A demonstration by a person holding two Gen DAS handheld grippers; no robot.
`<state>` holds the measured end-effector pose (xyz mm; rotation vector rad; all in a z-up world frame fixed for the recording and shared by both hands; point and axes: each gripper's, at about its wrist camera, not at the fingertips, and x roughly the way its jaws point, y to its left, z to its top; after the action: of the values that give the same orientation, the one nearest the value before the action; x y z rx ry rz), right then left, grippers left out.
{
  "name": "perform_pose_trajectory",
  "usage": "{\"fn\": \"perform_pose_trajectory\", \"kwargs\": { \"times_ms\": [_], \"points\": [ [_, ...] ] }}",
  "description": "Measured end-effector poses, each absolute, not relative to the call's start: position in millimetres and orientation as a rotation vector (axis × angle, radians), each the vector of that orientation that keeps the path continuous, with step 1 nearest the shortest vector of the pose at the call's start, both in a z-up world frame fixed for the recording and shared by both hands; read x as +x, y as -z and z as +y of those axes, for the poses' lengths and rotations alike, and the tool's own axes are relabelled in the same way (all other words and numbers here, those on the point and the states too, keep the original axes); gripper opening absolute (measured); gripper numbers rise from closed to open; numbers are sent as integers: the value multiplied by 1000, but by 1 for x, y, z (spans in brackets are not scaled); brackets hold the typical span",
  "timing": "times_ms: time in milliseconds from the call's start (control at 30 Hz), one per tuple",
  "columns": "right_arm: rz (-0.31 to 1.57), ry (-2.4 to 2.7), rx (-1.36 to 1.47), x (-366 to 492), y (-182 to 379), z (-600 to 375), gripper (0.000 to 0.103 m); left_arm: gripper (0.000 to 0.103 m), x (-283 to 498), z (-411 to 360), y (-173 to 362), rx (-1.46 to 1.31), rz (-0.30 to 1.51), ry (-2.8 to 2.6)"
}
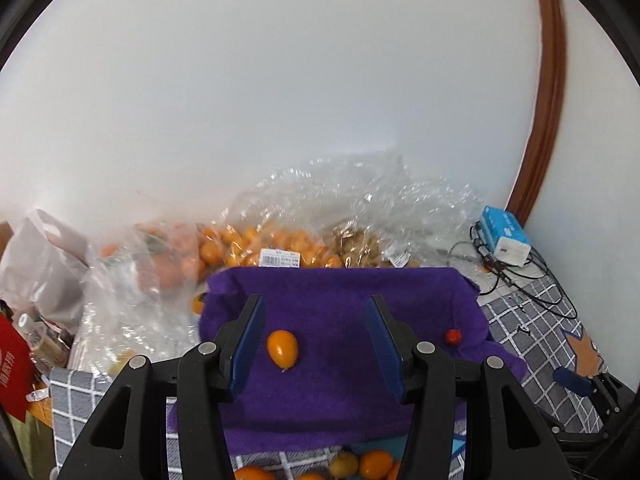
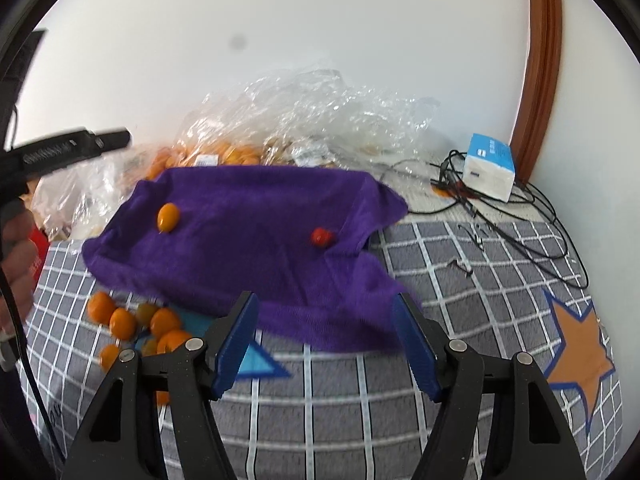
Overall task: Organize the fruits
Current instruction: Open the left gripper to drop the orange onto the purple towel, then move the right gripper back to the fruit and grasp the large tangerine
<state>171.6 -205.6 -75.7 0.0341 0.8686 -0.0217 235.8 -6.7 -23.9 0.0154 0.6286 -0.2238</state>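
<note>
A purple cloth point(image 1: 340, 292) point(image 2: 248, 216) lies spread on the checked tablecloth. On it rest one orange kumquat point(image 1: 283, 349) point(image 2: 168, 217) and, further right, a small red cherry tomato point(image 1: 454, 336) point(image 2: 322, 237). My left gripper point(image 1: 315, 304) hangs open above the cloth. The kumquat lies below, close to the left finger, and is not gripped. My right gripper point(image 2: 326, 300) is open and empty over the cloth's near edge. A loose pile of kumquats point(image 2: 132, 324) point(image 1: 372, 464) sits on the table in front of the cloth.
Crumpled clear plastic bags of kumquats point(image 1: 256, 244) point(image 2: 224, 152) stand behind the cloth against the white wall. A blue-and-white box point(image 2: 490, 166) with black cables point(image 2: 532, 216) is at the back right. A white paper bag point(image 1: 44, 264) is at the left. A hand point(image 2: 16, 248) holds the left gripper.
</note>
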Motion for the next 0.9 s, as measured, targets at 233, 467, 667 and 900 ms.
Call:
{"fn": "perform_pose_trajectory", "kwargs": {
  "times_ms": [233, 467, 667, 900],
  "points": [
    [877, -20, 69, 159, 93, -188, 70, 53, 211, 39, 49, -56, 719, 177],
    [894, -106, 26, 148, 116, -155, 55, 53, 178, 96, 99, -138, 760, 104],
    [895, -228, 44, 145, 120, -130, 48, 53, 156, 108, 132, -168, 734, 98],
    [927, -248, 55, 160, 133, -121, 48, 53, 146, 120, 138, -201, 695, 70]
  ]
}}
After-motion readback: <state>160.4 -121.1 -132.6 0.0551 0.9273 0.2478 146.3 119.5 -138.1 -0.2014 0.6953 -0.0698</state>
